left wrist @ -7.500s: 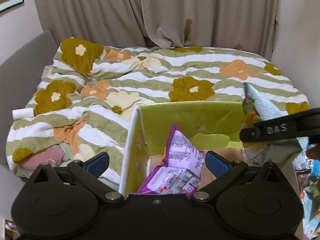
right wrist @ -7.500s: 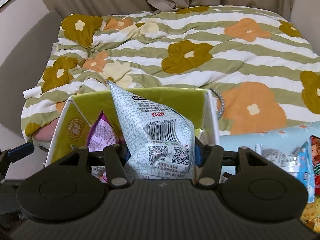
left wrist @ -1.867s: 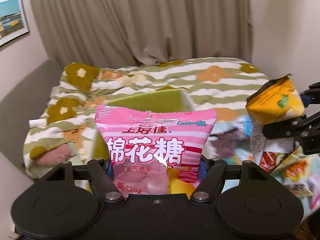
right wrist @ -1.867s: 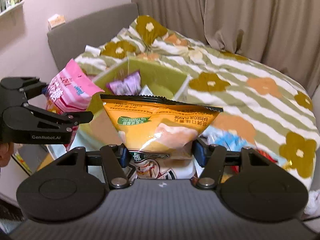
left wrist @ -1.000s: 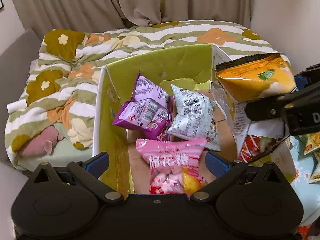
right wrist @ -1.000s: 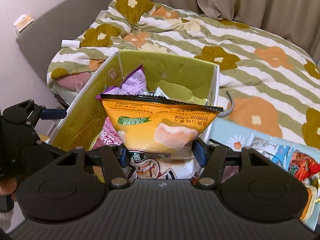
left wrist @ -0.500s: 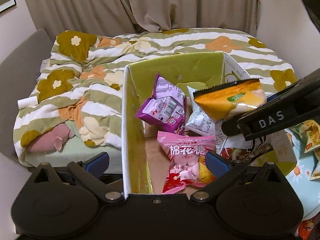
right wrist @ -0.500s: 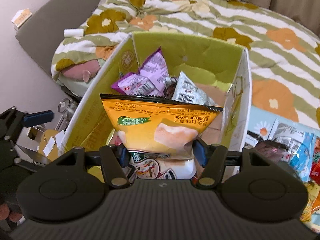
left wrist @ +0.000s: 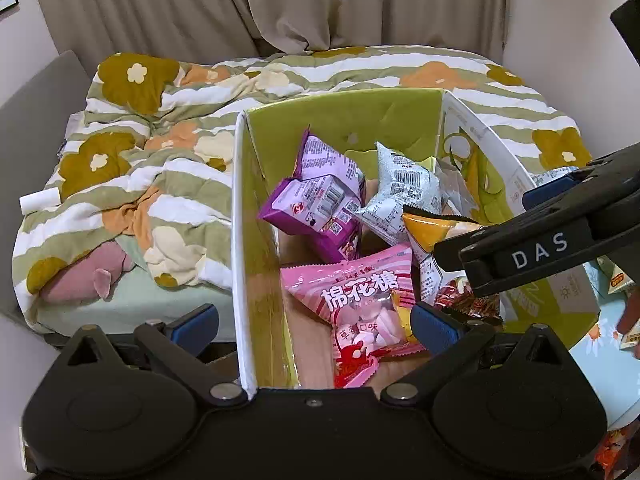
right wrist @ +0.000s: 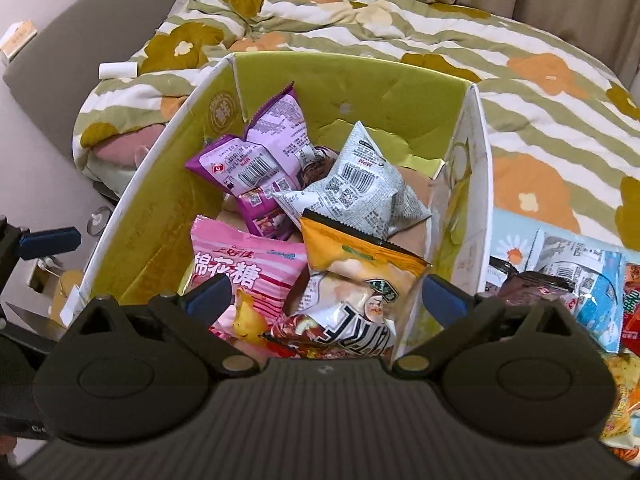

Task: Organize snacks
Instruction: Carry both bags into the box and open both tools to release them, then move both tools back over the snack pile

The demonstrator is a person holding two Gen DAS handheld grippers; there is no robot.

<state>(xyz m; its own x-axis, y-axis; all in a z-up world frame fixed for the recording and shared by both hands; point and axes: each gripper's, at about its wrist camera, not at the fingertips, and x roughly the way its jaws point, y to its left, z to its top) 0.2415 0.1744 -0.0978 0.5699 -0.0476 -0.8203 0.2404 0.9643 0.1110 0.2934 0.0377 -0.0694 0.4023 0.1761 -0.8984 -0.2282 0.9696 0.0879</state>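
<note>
Fingers on my left gripper (left wrist: 312,326) stand spread and empty over the green-lined cardboard box (left wrist: 240,240); the pink marshmallow bag (left wrist: 360,300) lies inside. From the right wrist, my right gripper (right wrist: 326,294) has just sprung wide, and the orange crinkled chip bag (right wrist: 360,264) rests released in the box. Next, I'd fetch another packet from the loose snack pile (right wrist: 580,280) beside it.

Lime-green box (right wrist: 400,80), pink packet (right wrist: 244,264), purple packet (right wrist: 256,152), orange bag (right wrist: 360,264), flower-striped duvet (left wrist: 160,152)
</note>
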